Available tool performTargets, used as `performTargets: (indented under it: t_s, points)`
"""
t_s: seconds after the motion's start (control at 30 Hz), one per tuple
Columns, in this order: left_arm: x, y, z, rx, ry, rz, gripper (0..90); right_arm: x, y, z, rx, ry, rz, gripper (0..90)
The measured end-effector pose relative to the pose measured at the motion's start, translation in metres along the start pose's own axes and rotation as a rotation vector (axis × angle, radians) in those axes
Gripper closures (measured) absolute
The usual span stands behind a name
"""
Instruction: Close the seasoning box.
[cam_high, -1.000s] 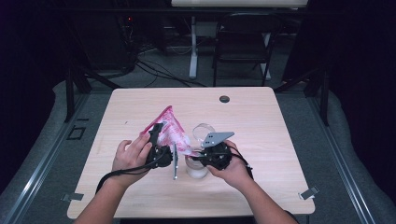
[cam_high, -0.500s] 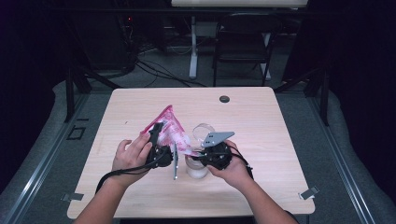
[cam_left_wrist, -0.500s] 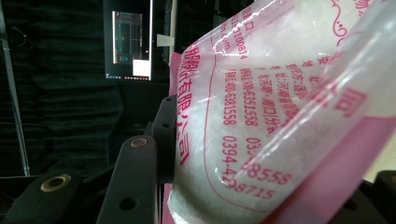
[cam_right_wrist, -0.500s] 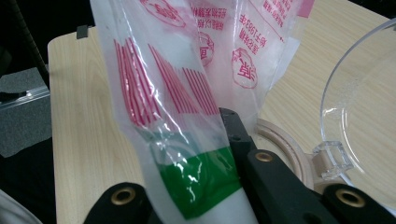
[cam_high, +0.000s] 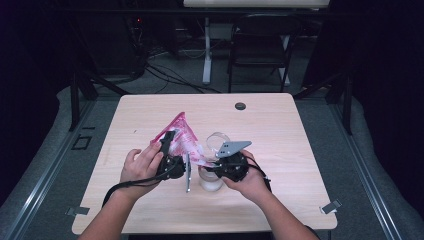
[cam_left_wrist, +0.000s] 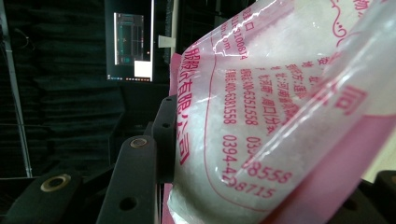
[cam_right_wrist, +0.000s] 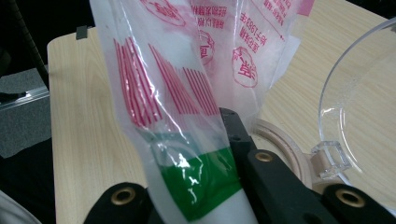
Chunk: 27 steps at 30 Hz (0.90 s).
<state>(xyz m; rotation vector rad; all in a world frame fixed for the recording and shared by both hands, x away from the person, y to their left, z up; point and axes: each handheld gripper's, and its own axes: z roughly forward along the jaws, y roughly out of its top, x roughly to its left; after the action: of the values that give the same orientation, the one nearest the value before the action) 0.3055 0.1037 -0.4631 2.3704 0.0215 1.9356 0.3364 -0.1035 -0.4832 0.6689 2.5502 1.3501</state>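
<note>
Nothing has shifted over the last second: the left hand-held gripper (cam_high: 169, 145) stays clamped on the pink bag (cam_high: 181, 136) near the bench (cam_high: 300, 165) centre, and the right hand-held gripper (cam_high: 212, 167) stays clenched on its green-banded end, seemingly tipped toward the clear jar (cam_high: 212, 181), so pouring looks paused.

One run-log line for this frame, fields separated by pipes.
left gripper: shut on pink bag | right gripper: shut on bag's end | glass jar: below, lid open | hands: holding

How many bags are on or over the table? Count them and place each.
1: a pink-and-clear bag of white grains, held over the table's middle beside the jar; another may hide behind it.
</note>
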Motion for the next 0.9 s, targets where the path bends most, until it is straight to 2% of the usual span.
performTargets:
  t_s: [0.9]
  points:
    - [0.0039,0.0030,-0.0001,-0.010,0.008,0.008,62.0,-0.0012,0.0001,-0.0023,0.000,-0.004,0.002,88.2]
